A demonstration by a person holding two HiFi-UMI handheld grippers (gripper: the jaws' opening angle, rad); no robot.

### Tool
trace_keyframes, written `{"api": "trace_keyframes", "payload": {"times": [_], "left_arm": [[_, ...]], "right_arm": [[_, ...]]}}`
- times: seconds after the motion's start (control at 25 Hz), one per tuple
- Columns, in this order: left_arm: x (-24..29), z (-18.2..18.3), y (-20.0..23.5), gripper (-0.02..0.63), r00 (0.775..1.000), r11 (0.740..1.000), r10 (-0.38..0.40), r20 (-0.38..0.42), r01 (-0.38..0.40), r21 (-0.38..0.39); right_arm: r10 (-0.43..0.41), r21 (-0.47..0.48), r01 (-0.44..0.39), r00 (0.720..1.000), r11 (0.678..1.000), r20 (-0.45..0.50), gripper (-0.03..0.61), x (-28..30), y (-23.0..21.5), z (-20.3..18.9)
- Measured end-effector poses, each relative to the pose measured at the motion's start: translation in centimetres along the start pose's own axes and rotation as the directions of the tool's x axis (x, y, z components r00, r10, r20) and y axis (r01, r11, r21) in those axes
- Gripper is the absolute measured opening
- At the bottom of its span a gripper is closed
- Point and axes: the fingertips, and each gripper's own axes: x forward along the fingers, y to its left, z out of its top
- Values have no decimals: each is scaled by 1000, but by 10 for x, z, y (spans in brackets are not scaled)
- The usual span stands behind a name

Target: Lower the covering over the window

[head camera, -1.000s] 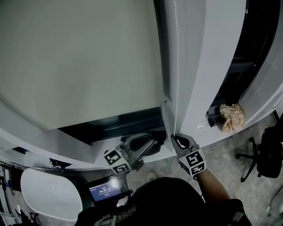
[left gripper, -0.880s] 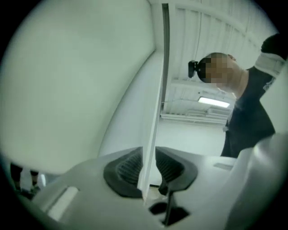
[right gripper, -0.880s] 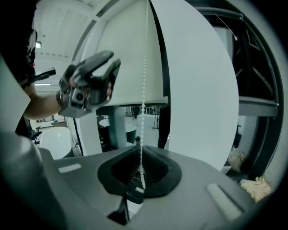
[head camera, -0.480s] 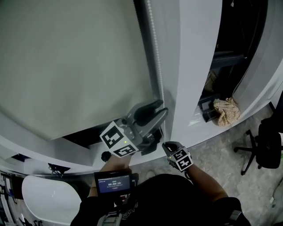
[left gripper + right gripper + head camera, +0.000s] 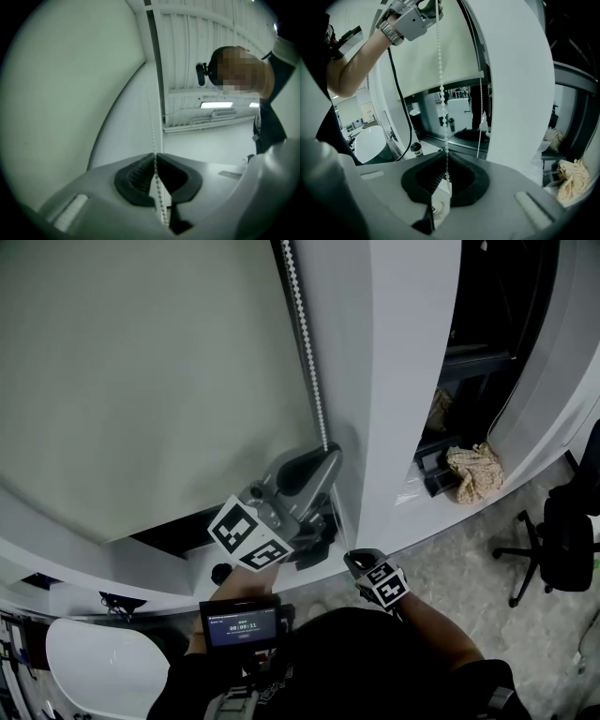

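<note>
A pale roller blind [image 5: 159, 381] covers most of the window, with a dark strip of glass [image 5: 178, 529] left under its bottom edge. Its white bead chain [image 5: 305, 334] hangs along the blind's right side. My left gripper [image 5: 330, 454] points up at the chain; its jaws have just been closing and now stand shut on the chain [image 5: 152, 136]. Lower down by the sill, my right gripper [image 5: 352, 559] is also shut on the chain [image 5: 439, 70], which runs taut up to the left gripper [image 5: 426, 5].
A white pillar [image 5: 403, 381] stands right of the chain. A crumpled cloth [image 5: 473, 470] lies on the sill beyond it. A black office chair [image 5: 553, 540] is on the floor at right and a white rounded tub [image 5: 103, 667] at bottom left.
The left gripper rose from sill height to the chain; its jaws gaped half a second ago and are now closed on it. The right gripper sank lower along the chain.
</note>
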Motion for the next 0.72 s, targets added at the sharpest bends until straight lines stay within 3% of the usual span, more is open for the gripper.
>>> {"api": "trace_keyframes", "payload": {"times": [0.16, 0.24, 0.32, 0.48, 0.72], "left_arm": [[-11, -19, 13, 6, 997, 998, 59, -40, -60, -32], [-22, -40, 20, 6, 991, 994, 95, -90, -100, -52], [-35, -73, 25, 6, 978, 987, 121, -170, -136, -81], [-64, -151, 31, 6, 946, 976, 149, -289, -189, -112], [-89, -223, 28, 5, 900, 953, 181, -396, -260, -156]], "right_arm": [[-60, 59, 62, 998, 996, -36, 27, -11, -20, -14], [-96, 126, 92, 995, 988, 25, 64, -25, -33, -8], [-149, 193, 118, 977, 974, 156, 67, -48, -46, 20], [-213, 224, 124, 875, 967, 435, 74, -105, -55, 105], [-102, 132, 6, 675, 991, 731, 75, -185, -18, 246]]}}
